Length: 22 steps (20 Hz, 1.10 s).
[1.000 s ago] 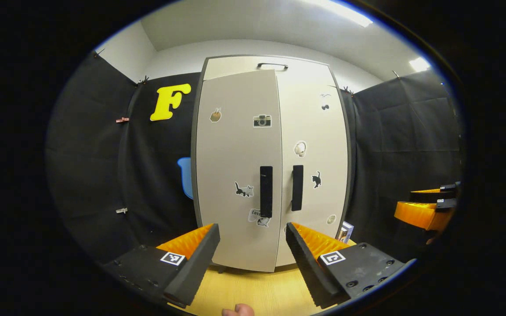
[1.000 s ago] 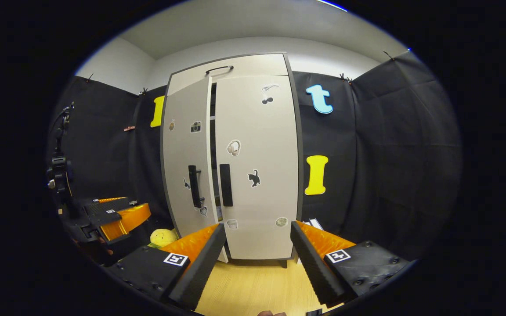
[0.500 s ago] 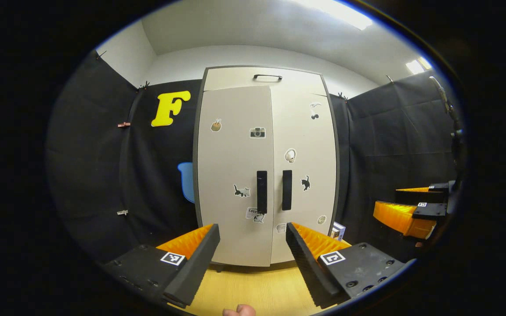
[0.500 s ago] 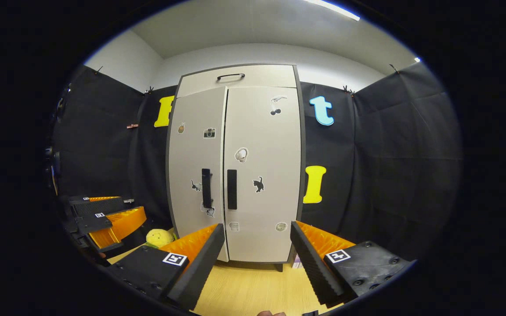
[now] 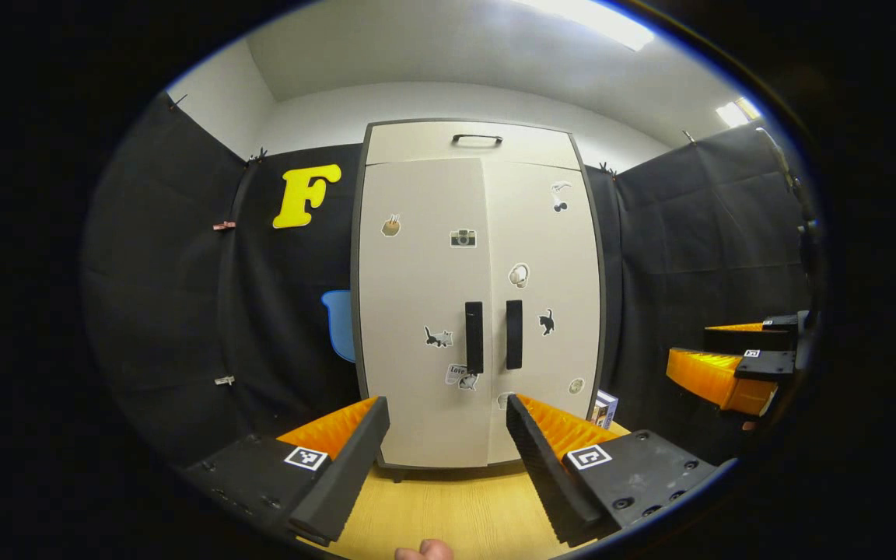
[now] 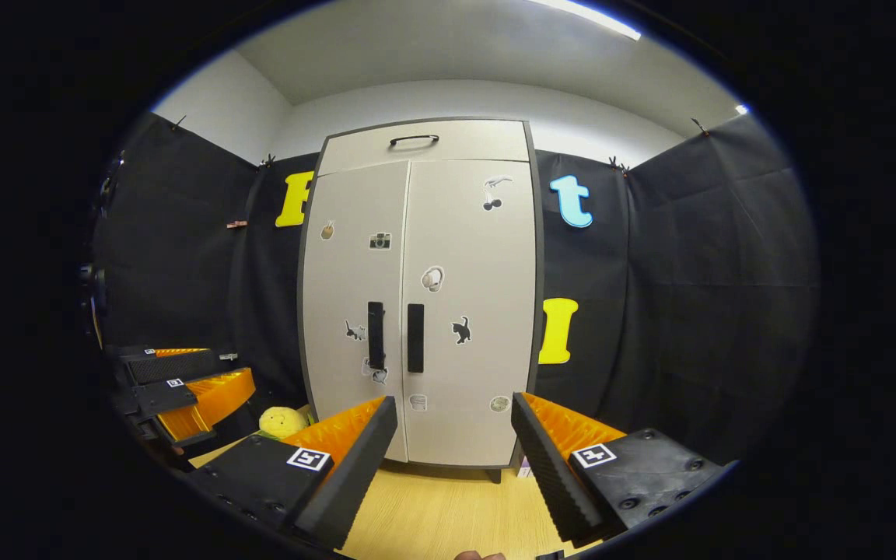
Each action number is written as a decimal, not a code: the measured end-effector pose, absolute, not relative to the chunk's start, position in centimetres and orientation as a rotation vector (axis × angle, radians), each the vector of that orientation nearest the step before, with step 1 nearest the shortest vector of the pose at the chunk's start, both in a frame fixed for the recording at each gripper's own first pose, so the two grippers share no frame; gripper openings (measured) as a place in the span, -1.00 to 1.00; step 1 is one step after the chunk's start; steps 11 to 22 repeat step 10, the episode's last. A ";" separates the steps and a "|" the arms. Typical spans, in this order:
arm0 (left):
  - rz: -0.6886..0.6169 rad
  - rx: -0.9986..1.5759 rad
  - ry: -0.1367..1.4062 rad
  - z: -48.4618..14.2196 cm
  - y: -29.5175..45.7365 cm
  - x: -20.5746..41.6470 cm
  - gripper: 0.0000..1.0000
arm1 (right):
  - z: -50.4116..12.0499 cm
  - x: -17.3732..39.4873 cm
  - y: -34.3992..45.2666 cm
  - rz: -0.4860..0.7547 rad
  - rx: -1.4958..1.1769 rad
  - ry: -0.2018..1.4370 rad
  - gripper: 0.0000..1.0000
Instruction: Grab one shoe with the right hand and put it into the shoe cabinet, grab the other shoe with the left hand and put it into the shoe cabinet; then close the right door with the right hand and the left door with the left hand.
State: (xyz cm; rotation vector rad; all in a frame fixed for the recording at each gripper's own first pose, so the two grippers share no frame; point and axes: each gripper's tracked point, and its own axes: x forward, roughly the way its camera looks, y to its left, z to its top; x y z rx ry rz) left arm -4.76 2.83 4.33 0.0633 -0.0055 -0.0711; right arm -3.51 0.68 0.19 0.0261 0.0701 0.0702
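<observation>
The shoe cabinet (image 5: pixel 479 295) stood upright at the centre of the left gripper view, pale grey with a dark frame. Its left door (image 5: pixel 421 311) and right door (image 5: pixel 545 303) were both shut flush, their two dark vertical handles side by side at mid-height. Small stickers dotted both doors. A dark handle sat on the top panel (image 6: pixel 425 144) in the right gripper view.

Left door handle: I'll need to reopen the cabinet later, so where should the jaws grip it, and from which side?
Grip the left door handle around its middle, coming straight at the cabinet front with the left gripper, one jaw on each long side. It is a narrow upright bar beside the centre seam; the right door handle stands close, so the inner jaw has little room.
</observation>
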 end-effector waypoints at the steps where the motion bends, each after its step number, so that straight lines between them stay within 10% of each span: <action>1: -0.072 0.063 -0.005 4.3 2.8 -4.8 0.91 | 0.2 -3.6 0.6 0.069 0.027 0.070 0.93; 22: -0.070 0.063 0.000 4.2 2.7 -5.2 0.92 | 0.2 -4.1 0.5 0.076 0.036 0.062 0.94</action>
